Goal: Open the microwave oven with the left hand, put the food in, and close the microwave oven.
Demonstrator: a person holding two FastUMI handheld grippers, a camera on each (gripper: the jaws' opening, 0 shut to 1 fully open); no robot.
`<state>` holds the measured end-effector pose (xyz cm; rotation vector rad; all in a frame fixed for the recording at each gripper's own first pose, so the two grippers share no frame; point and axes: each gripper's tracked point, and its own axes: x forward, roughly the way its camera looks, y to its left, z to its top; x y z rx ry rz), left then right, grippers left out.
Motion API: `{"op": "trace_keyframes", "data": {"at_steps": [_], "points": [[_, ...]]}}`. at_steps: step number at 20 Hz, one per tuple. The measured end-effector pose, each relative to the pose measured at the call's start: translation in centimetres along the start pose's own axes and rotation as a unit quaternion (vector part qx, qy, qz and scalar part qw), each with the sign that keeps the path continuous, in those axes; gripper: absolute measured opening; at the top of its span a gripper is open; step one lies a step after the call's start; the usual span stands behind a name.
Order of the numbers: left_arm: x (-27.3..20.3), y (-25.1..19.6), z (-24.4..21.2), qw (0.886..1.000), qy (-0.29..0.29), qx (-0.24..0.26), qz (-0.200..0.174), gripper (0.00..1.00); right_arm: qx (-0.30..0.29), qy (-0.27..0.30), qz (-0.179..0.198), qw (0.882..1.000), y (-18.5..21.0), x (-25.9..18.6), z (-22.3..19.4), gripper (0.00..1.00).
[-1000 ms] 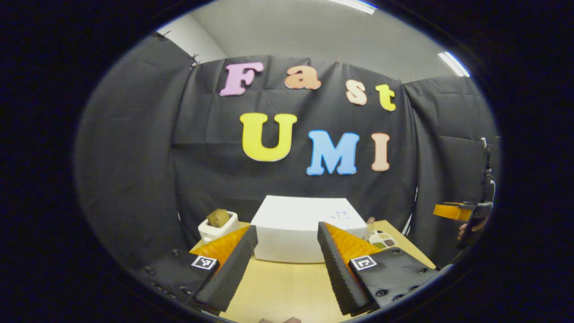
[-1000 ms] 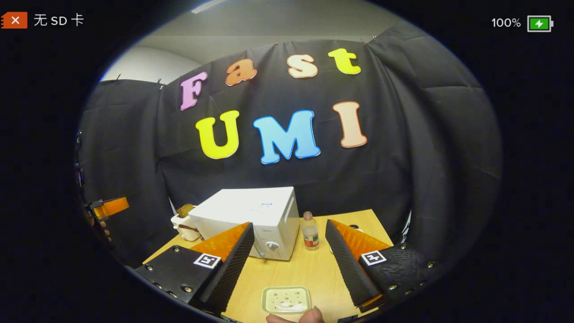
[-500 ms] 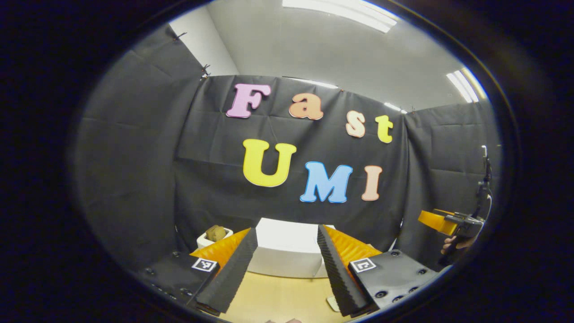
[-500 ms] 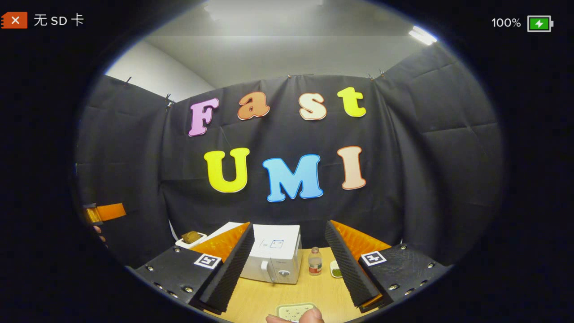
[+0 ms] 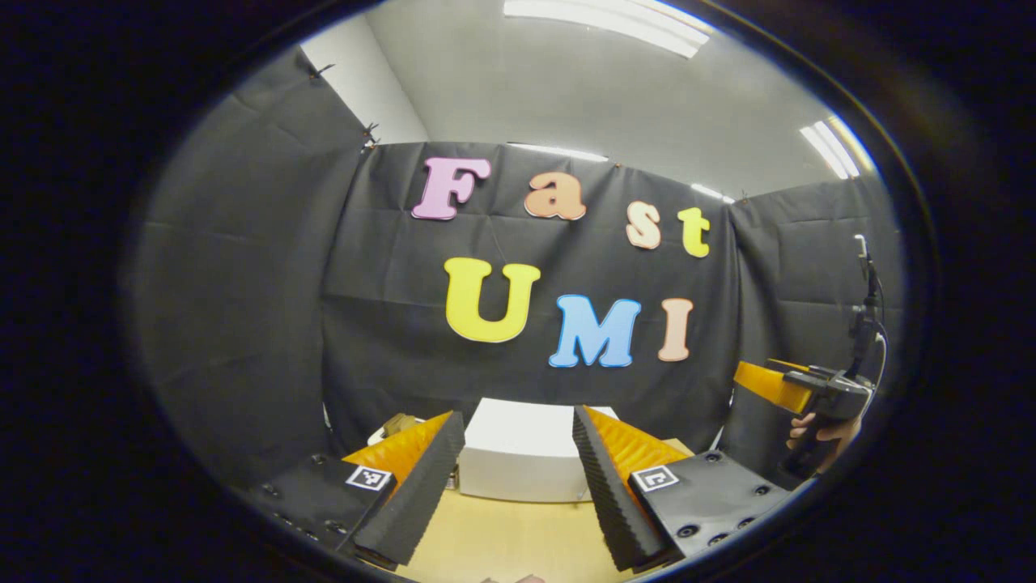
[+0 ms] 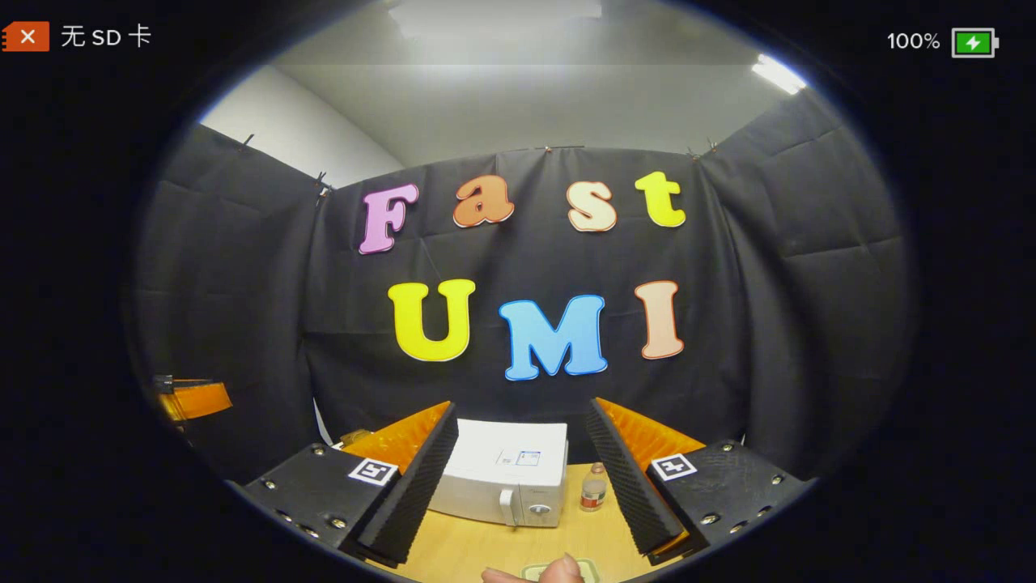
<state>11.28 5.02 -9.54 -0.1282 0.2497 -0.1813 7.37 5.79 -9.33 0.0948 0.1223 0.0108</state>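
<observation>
In the left gripper view, the white microwave (image 5: pixel 518 453) stands on the wooden table (image 5: pixel 502 538), straight ahead past my open left gripper (image 5: pixel 515 417). A brown piece of food in a white bowl (image 5: pixel 396 423) sits left of the oven, half hidden by my finger. In the right gripper view, the microwave (image 6: pixel 502 478) has its door shut and its handle (image 6: pixel 508 510) faces me. My right gripper (image 6: pixel 522 405) is open and holds nothing. Both grippers hover well back from the oven.
A small bottle (image 6: pixel 593 492) stands right of the microwave. A pale plate (image 6: pixel 579 571) lies at the table's near edge, next to a thumb (image 6: pixel 538 573). The right gripper (image 5: pixel 781 387), held by a hand (image 5: pixel 817 429), shows at the far right. The left gripper (image 6: pixel 194 399) shows at the far left.
Both views have tilted upward, so more wall and ceiling and less table show. The microwave has dropped lower in both views. Both grippers stay open.
</observation>
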Motion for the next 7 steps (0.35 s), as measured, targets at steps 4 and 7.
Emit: {"op": "trace_keyframes", "data": {"at_steps": [4,7], "points": [[-0.7,0.9,-0.2,1.000,0.002,0.003,0.028,0.86,0.020,-0.005,0.017,1.000,0.3,0.7,0.4,0.93],[-1.4,0.2,-0.1,0.999,0.000,-0.005,0.032,0.87,0.024,0.002,0.026,0.999,0.5,0.9,-0.1,0.98]]}}
